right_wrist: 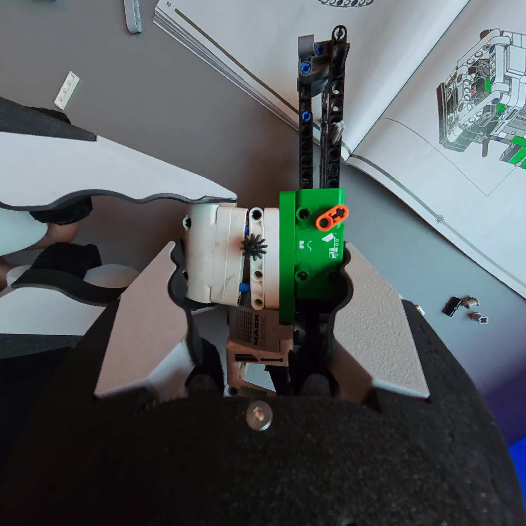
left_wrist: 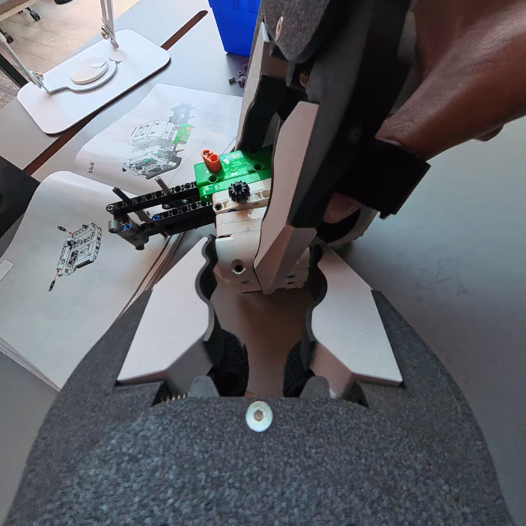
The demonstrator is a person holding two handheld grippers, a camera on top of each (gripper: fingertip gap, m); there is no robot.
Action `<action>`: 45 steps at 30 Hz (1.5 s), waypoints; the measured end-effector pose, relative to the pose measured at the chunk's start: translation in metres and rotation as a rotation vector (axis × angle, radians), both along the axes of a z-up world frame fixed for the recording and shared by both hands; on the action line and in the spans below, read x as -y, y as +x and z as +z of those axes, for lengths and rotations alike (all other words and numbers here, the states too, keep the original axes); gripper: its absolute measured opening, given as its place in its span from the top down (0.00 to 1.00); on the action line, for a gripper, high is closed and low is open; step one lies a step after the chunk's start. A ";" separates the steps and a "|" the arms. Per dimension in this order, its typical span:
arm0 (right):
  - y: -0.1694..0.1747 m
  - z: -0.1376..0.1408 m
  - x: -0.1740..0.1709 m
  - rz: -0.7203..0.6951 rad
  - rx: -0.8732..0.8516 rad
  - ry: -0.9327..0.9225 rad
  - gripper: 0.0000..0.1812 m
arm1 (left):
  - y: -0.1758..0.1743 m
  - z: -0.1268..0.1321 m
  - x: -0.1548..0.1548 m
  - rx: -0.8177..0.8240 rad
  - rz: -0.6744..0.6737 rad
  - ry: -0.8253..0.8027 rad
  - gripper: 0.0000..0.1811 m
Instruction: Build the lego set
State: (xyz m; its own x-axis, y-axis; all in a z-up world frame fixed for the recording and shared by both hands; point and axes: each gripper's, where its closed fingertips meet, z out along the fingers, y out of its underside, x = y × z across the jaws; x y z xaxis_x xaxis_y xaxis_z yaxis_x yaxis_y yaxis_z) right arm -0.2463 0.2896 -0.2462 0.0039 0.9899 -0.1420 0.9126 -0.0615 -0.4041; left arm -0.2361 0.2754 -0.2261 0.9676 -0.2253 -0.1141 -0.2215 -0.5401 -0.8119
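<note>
A partly built lego model (left_wrist: pixel 236 205) has a white cab block, a green panel (right_wrist: pixel 313 256), an orange connector (right_wrist: pixel 331 217), a small black gear (right_wrist: pixel 252 247) and long black beams (right_wrist: pixel 321 113) sticking out. It is held above the grey table. My left gripper (left_wrist: pixel 264 256) is shut on the white cab end. My right gripper (right_wrist: pixel 260 264) is shut on the model across the white block and the green panel. In the left wrist view the right gripper's fingers (left_wrist: pixel 287 199) come down from the upper right. In the right wrist view the left gripper's fingers (right_wrist: pixel 113 176) reach in from the left.
An open instruction booklet (left_wrist: pixel 85 284) lies on the table under the beams, and also shows in the right wrist view (right_wrist: pixel 427 142). A white stand base (left_wrist: pixel 94 76) and a blue bin (left_wrist: pixel 236 25) stand behind. Small loose pieces (right_wrist: pixel 464 308) and a white plate (right_wrist: pixel 66 90) lie about. Left and right tips are no more than a few centimetres apart. My right gripper's tips are some 35 centimeters from the white stand base (left_wrist: pixel 94 76).
</note>
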 end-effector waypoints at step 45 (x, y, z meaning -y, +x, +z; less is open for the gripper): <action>0.013 0.007 0.010 0.225 -0.237 0.271 0.41 | -0.005 -0.011 0.027 0.029 -0.273 0.085 0.73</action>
